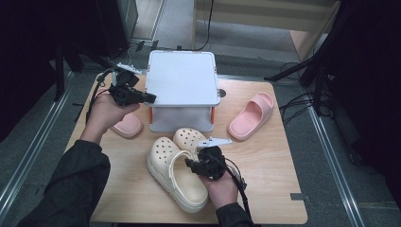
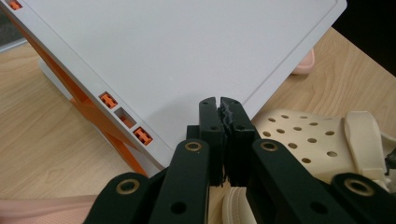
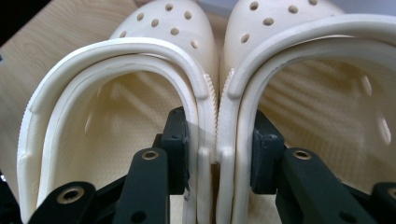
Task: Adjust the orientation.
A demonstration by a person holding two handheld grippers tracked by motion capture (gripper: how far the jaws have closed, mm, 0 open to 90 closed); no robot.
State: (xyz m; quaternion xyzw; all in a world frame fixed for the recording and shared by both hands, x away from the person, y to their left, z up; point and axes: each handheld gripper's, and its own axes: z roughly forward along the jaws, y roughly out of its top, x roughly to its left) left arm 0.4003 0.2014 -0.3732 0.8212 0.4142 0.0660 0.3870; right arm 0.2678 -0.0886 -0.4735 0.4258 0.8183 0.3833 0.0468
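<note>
High view: a light wooden desk [image 1: 265, 189] carries a white, flat-topped plastic stand with orange hinges [image 1: 182, 78], two pink foam slide sandals, one at the right [image 1: 251, 115] and one at the left [image 1: 126, 126], and a pair of cream perforated foam clogs [image 1: 177, 170] lying side by side near the front edge. The right gripper [image 1: 191, 165] sits over the clogs' heel ends; the left gripper [image 1: 150, 98] hovers at the stand's left edge. Left gripper view: the left gripper [image 2: 220, 103] has its jaws pressed together with nothing between them, above the stand's top [image 2: 187, 51], with one clog [image 2: 303, 140] beyond at the right. Right gripper view: the right gripper [image 3: 219, 140] pinches the two touching inner side walls of the clogs [image 3: 217, 93], one jaw inside each shoe.
</note>
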